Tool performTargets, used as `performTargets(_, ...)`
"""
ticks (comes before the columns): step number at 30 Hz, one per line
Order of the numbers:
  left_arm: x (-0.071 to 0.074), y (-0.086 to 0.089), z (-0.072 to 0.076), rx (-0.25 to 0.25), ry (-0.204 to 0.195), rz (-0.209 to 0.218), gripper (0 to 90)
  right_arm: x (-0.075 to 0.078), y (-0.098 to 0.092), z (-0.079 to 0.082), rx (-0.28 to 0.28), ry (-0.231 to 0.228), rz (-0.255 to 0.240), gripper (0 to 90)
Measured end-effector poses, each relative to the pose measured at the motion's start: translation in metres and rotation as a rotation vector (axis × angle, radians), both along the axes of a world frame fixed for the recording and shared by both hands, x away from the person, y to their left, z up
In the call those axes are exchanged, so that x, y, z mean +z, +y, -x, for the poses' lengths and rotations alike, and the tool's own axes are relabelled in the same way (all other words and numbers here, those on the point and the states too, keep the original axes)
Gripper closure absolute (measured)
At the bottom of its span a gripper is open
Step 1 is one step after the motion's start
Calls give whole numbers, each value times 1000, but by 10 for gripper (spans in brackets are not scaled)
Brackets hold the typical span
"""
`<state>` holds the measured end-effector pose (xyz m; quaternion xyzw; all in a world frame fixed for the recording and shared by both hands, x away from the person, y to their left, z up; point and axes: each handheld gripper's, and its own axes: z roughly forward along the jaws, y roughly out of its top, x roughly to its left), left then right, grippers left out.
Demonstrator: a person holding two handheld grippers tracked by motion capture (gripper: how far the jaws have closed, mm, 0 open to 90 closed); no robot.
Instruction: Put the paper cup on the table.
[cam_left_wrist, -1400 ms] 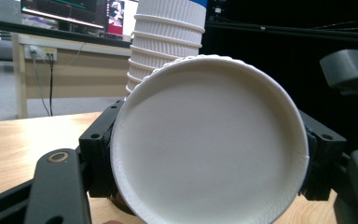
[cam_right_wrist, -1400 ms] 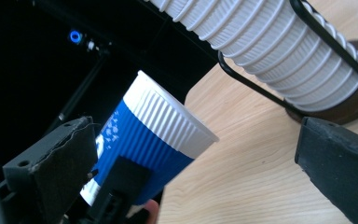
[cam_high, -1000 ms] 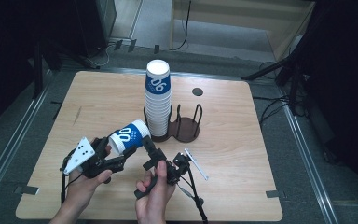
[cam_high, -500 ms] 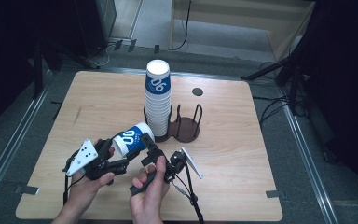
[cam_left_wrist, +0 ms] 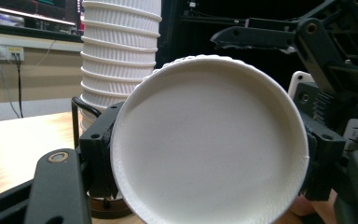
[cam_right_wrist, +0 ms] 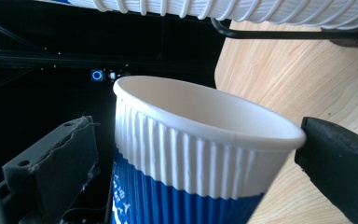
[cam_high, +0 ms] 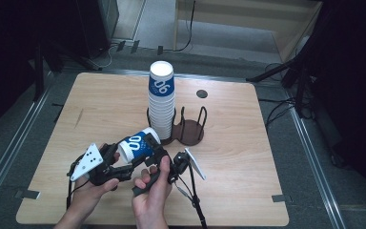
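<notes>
High view: the ribbed blue-and-white paper cup (cam_high: 137, 144) has dropped lower and nearer the table edge, clamped in the left gripper (cam_high: 119, 164). The right gripper (cam_high: 158, 160) brackets its rim, jaws wide beside the tall ridged stack (cam_high: 161, 102).

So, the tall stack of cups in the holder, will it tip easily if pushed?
Probably yes near the top: the cup stack rises far above the low wire holder, which grips only its base. Paper cups look light, so upper ones may slide off.

Cup stack (cam_high: 162, 102) in rack (cam_high: 190, 130), seemingly behind tilted cup (cam_high: 137, 145).
</notes>
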<state>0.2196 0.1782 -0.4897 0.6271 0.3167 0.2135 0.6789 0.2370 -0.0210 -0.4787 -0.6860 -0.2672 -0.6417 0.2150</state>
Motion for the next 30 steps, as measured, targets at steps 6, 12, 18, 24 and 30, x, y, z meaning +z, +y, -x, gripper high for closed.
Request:
performTargets(6,0,-1,0,-5,-4,2,259,2,1,-3,11,4,-16,0)
performTargets(12,1,-2,1,-11,-4,3,259,-1,3,-5,28,13,-25,0)
performTargets(18,1,-1,1,-13,-1,0,259,-2,4,-6,36,19,-30,0)
performTargets(24,1,-2,1,-14,-1,1,259,-3,4,-7,46,23,-33,33)
performTargets(30,1,-2,2,-11,-9,2,255,-2,4,-6,48,5,-51,157)
